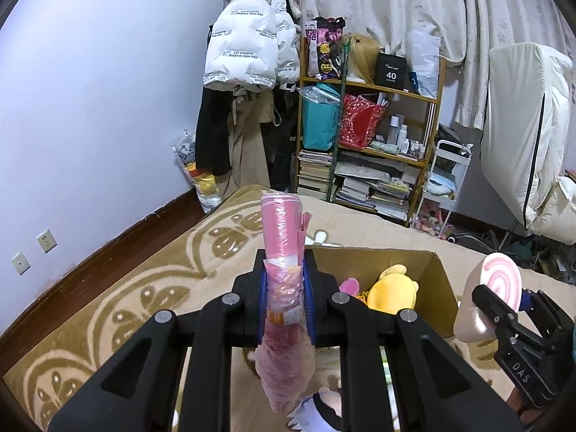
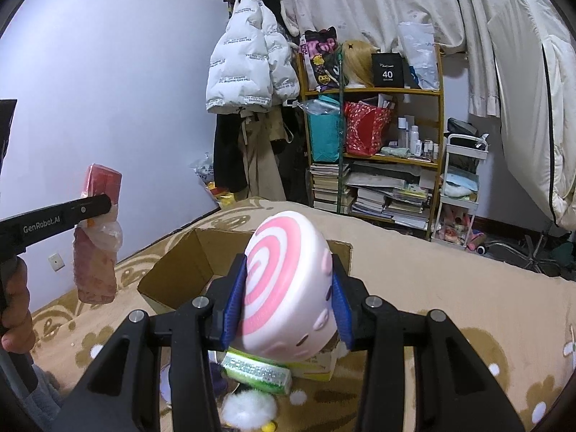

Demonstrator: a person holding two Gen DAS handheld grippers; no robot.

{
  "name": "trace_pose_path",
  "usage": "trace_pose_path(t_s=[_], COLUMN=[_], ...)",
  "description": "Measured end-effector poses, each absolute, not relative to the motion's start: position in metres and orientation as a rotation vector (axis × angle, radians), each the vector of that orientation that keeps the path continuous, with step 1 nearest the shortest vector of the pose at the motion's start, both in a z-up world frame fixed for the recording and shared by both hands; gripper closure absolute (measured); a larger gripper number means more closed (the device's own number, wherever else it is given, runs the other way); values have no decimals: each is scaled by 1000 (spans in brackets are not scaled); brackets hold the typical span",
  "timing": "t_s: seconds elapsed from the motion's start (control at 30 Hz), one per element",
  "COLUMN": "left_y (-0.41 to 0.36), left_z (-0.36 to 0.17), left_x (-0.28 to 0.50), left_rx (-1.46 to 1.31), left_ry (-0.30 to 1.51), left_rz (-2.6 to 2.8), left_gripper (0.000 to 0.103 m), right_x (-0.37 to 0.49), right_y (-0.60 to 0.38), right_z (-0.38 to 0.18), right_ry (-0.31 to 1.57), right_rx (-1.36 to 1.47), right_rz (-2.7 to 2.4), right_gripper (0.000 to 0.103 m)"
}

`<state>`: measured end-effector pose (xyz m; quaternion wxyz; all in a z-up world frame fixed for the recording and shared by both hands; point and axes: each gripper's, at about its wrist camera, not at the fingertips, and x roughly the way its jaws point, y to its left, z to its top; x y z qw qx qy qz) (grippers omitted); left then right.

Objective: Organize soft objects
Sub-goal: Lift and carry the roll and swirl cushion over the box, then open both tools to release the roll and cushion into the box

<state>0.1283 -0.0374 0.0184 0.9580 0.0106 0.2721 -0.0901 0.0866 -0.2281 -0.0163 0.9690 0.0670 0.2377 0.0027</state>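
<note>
My left gripper [image 1: 286, 280] is shut on a pink soft toy wrapped in clear plastic [image 1: 282, 252], held upright above the patterned blanket; the same wrapped toy [image 2: 95, 237] hangs at the left of the right wrist view. My right gripper [image 2: 288, 295] is shut on a round pink-and-white swirl plush [image 2: 280, 288], which also shows at the right edge of the left wrist view as the swirl plush [image 1: 498, 280]. Ahead of both stands an open cardboard box [image 1: 437, 280] holding a yellow plush [image 1: 392, 288] and a small pink one [image 1: 349, 284].
The box [image 2: 180, 262] sits on a beige bed with a gold flower pattern [image 1: 144, 280]. Below the right gripper lie a green-and-white packet [image 2: 257, 372] and a white fluffy toy [image 2: 248, 406]. Beyond the bed are a cluttered wooden shelf [image 2: 374, 151], hanging coats [image 2: 248, 72] and a white cart [image 2: 462, 187].
</note>
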Motion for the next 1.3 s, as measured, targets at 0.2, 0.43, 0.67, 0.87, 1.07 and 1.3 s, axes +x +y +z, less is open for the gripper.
trace_pose_path(t_s=[0.2, 0.43, 0.67, 0.87, 1.07, 1.3], left_y=[-41, -50, -53, -56, -60, -59], left_z=[17, 20, 11, -2, -15, -32], left_x=[137, 142, 153, 165, 177, 184], left_rx=[6, -18, -44, -71, -78, -28], left_ry=[552, 494, 495, 530, 591, 687], left_rz=[-212, -228, -244, -249, -237, -199], left_gripper=[87, 87, 87, 86, 83, 81], right_x=[98, 111, 121, 127, 132, 136], right_y=[-230, -229, -226, -228, -232, -235], right_z=[-24, -31, -36, -45, -56, -64], right_ry=[484, 487, 482, 499, 550, 584], right_rx=[137, 134, 127, 128, 158, 177], right_rz=[23, 41, 60, 73, 82, 75], right_gripper=[57, 57, 55, 52, 48, 45])
